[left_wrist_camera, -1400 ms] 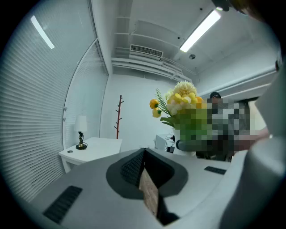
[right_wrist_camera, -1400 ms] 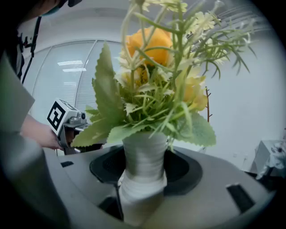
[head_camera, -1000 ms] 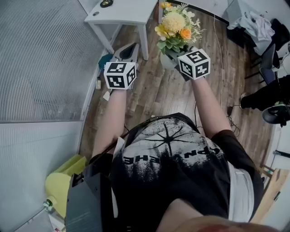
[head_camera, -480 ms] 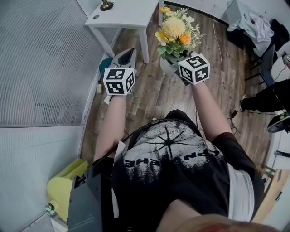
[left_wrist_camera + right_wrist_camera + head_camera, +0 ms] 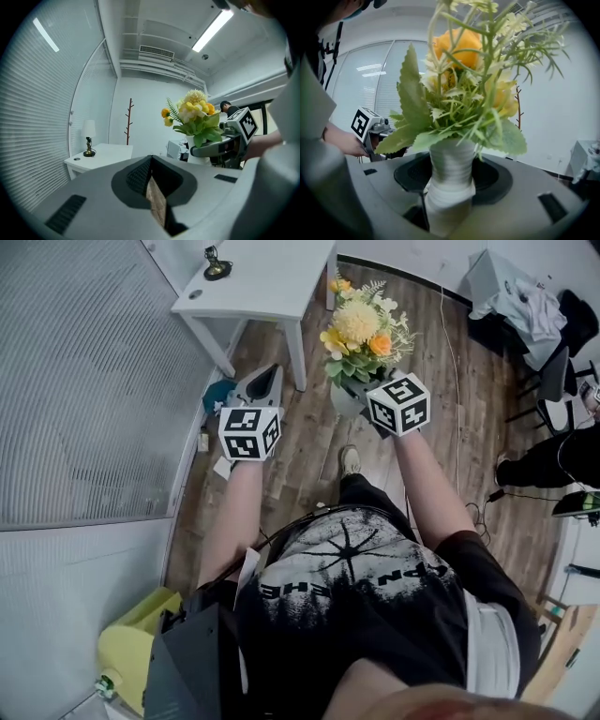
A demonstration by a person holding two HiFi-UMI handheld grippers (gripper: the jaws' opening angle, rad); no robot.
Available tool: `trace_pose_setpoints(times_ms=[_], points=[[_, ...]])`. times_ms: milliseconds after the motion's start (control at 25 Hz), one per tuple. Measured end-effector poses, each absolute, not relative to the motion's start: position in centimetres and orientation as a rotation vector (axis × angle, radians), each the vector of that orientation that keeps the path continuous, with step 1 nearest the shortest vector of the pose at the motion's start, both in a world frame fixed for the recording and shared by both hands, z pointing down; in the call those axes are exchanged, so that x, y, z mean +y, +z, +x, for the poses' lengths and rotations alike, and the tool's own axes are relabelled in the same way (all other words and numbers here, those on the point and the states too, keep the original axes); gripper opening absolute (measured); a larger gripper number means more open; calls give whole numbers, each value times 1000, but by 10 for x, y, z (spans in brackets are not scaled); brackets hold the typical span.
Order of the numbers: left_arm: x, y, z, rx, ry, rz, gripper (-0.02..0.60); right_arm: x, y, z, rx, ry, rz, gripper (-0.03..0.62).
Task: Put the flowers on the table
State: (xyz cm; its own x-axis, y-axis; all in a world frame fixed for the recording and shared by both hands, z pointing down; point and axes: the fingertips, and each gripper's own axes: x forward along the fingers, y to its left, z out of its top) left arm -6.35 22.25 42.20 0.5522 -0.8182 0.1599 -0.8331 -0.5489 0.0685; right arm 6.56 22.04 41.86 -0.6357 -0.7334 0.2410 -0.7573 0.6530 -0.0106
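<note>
- The right tool (image 5: 449,187) was clamped on a white ribbed vase (image 5: 451,159), one jaw on either side of its lower body. Yellow and orange flowers (image 5: 361,322) stood upright in it.
- The vase hung in the air over the wood-plank floor (image 5: 314,442), just beside the near right corner of the white bench (image 5: 272,277), not on it.
- The left tool (image 5: 151,164) had its jaws together at the tips, with nothing between them.
- A small table lamp (image 5: 217,262) stood at the bench's far left corner. A small dark disc (image 5: 194,293) lay near the left edge, perhaps a cap.
- Slatted blinds (image 5: 84,381) covered the left wall, and a bare coat stand (image 5: 129,121) stood by the white far wall.
</note>
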Motion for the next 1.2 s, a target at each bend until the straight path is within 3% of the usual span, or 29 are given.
trace_pose_setpoints(times_ms=[1200], points=[[-31, 424, 22, -1657, 204, 2474, 12, -64, 417, 159, -2794, 110, 955, 247]])
